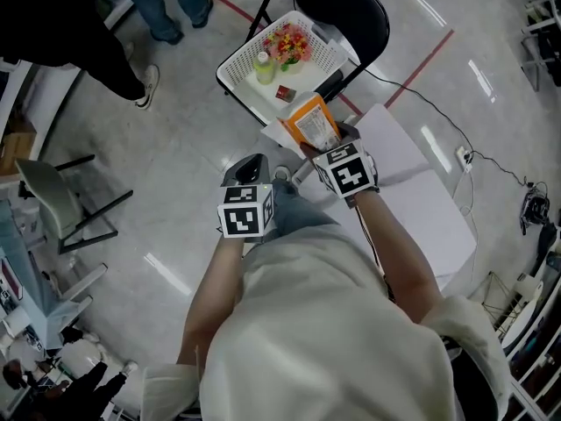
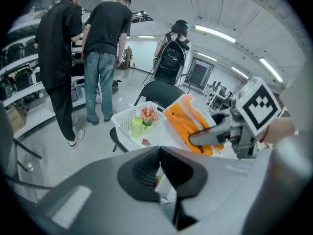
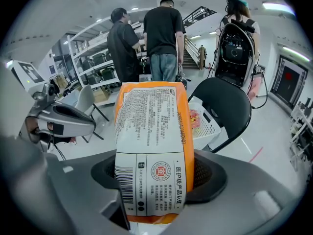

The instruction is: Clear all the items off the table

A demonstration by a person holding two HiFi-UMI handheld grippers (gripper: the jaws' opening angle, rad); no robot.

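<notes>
Grey left claw is shut and empty, so I keep it clear. Just to its right, my right claw clamps the orange packet upright, for the white basket ahead, I judge.

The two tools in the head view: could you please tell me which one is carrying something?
The right tool, clamped on the orange packet; the left tool is shut with nothing in it.

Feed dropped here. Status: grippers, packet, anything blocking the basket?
Left gripper shut, empty. Right gripper shut on orange packet, short of white basket on chair. Nothing between packet and basket.
</notes>
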